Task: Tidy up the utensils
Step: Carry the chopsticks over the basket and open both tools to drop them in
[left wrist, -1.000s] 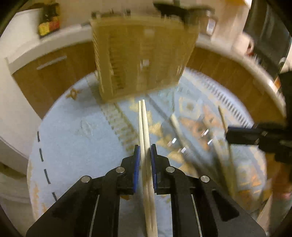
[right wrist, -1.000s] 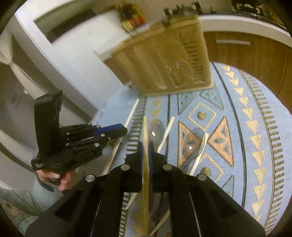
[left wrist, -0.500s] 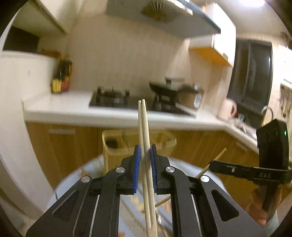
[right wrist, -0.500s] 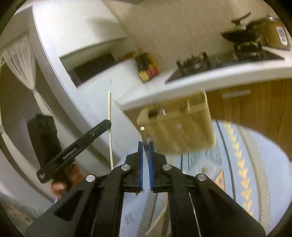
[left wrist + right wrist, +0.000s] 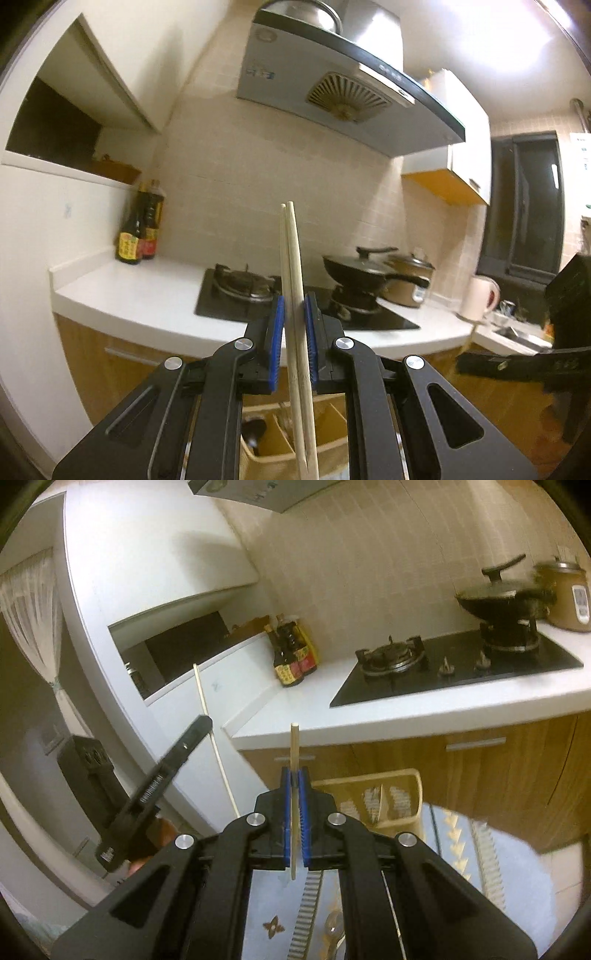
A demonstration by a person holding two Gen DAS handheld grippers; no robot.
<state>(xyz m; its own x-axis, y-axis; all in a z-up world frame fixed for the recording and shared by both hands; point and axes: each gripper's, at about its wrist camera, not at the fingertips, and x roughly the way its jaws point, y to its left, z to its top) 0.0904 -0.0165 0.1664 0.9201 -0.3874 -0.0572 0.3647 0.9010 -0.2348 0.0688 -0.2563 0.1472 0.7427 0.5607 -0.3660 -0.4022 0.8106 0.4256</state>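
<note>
My left gripper (image 5: 294, 301) is shut on a pair of pale wooden chopsticks (image 5: 291, 258) that stand upright, thin ends down over the tan utensil basket (image 5: 273, 435). My right gripper (image 5: 294, 775) is shut on a single wooden chopstick (image 5: 294, 746), also upright. The basket (image 5: 388, 801) stands on the blue patterned cloth (image 5: 517, 867) ahead and right of the right gripper. The left gripper and its chopsticks (image 5: 207, 705) show at the left of the right wrist view. The right gripper (image 5: 517, 365) shows at the right of the left wrist view.
A white counter (image 5: 147, 295) carries a black gas hob (image 5: 258, 295), a lidded wok (image 5: 365, 269), a rice cooker (image 5: 410, 284), sauce bottles (image 5: 140, 229) and a kettle (image 5: 480, 299). Wooden cabinets (image 5: 498, 760) stand behind the basket. A spoon (image 5: 332, 926) lies on the cloth.
Both grippers have tilted up from looking down at the cloth to looking level at the kitchen. Each still holds its chopsticks, now upright, and the basket has dropped to the bottom of both views.
</note>
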